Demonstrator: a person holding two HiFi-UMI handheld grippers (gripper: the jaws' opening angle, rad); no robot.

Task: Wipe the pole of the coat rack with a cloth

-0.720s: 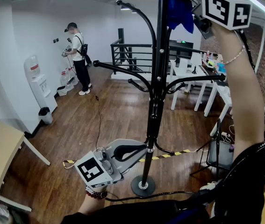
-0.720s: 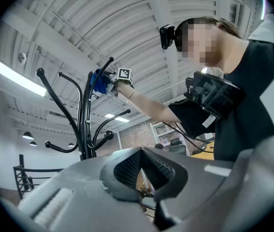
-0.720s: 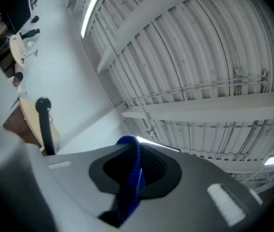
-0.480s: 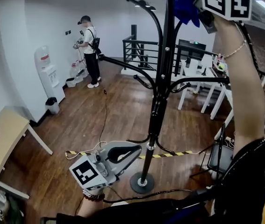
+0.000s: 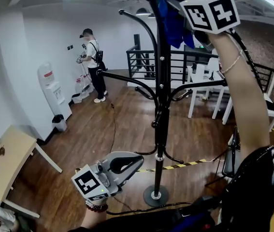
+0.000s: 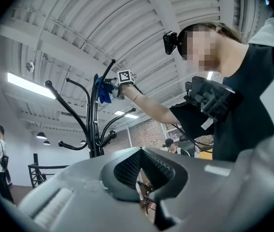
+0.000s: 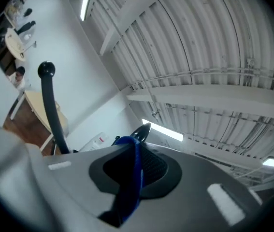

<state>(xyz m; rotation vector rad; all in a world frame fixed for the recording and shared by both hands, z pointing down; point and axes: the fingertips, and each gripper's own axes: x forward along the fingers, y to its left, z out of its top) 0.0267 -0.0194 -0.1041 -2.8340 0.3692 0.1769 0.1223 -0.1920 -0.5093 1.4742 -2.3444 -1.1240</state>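
Wood floor (image 5: 103,139), white walls, a railing (image 5: 144,62) at the back.

Black coat rack, upright on a round base (image 5: 156,195). Its pole (image 5: 161,105) runs up the middle of the head view, with curved hooks branching at mid-height and near the top.

Second person (image 5: 92,57) stands far left by the wall, well apart from the rack. Water dispenser (image 5: 52,88) against the left wall. Light wooden bench (image 5: 6,153) at lower left.

Right gripper (image 5: 184,14): raised on an outstretched arm, up at the top of the pole. Jaws clamped on a blue cloth (image 5: 173,21). In the right gripper view (image 7: 137,146) the cloth (image 7: 132,178) runs as a folded band out between the jaws. A dark rack tip shows just beyond it and a ball-ended hook (image 7: 47,81) to the left. Head view: the cloth hangs against the pole's upper end, on its right side. Contact appears likely; cannot confirm how firm.

Left gripper (image 5: 137,159): held low, near the lower pole and apart from it. Left gripper view (image 6: 141,151): jaws closed tip to tip, nothing between them. The same view shows the rack and cloth (image 6: 103,90) in the distance.

Yellow-black tape (image 5: 185,166) lies on the floor behind the base.
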